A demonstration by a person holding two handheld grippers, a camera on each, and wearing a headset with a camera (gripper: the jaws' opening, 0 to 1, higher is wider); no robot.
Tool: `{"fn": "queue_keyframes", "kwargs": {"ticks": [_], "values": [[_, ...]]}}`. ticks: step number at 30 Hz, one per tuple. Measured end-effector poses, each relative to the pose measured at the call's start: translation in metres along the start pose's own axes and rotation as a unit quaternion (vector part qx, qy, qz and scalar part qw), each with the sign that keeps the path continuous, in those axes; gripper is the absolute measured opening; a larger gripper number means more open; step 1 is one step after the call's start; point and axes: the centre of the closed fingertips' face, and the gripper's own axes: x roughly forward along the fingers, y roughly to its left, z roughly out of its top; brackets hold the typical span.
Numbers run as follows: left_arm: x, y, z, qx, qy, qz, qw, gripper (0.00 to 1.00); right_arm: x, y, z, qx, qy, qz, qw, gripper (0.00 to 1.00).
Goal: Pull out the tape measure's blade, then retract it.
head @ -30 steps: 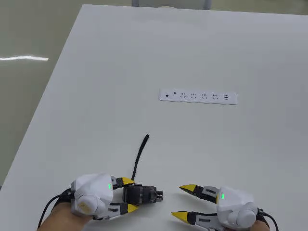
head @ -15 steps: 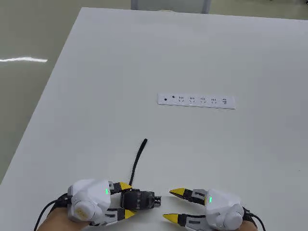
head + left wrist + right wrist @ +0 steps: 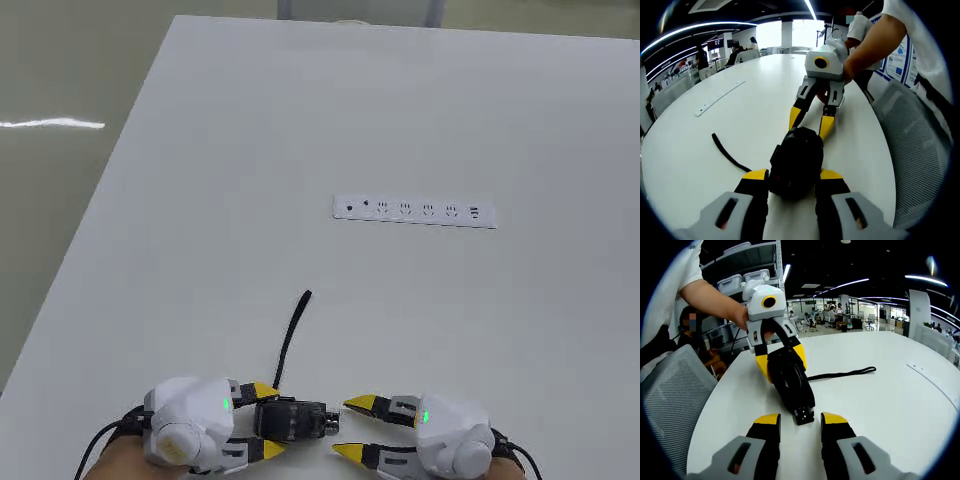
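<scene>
The black tape measure (image 3: 292, 420) lies on the white table (image 3: 250, 150), close to the near edge. The left claw (image 3: 266, 418) pinches it. One yellow tip sits on each side of the case. In the left gripper view, the case fills the gap between those tips.

The right claw (image 3: 353, 428) is spread wide and holds nothing. It points at the left claw, tip to tip. In the right gripper view, the front end of the tape measure sits right at the gap between the right claw's yellow tips. I cannot tell if they touch it.

A thin black strap (image 3: 292, 335) runs from the tape measure across the table, away from the person. Farther back lies a long white power strip (image 3: 413, 211), well apart from both claws.
</scene>
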Motion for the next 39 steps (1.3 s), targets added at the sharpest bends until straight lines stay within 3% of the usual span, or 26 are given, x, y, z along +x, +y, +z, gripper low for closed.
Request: {"fn": "queue_keyframes", "kwargs": {"ticks": [23,29,39], "values": [[0.0,0.0,0.0,0.001,0.005,-0.002,1.0,0.32,0.012,-0.002,-0.012,-0.009,0.011,0.009,0.9999,0.22],[0.0,0.0,0.0,0.001,0.004,-0.003,1.0,0.32,0.013,-0.006,-0.011,-0.01,0.006,0.005,0.9999,0.16],[0.0,0.0,0.0,0.002,0.004,-0.004,1.0,0.32,0.014,-0.006,-0.012,-0.014,-0.001,0.006,0.9999,0.15]]}}
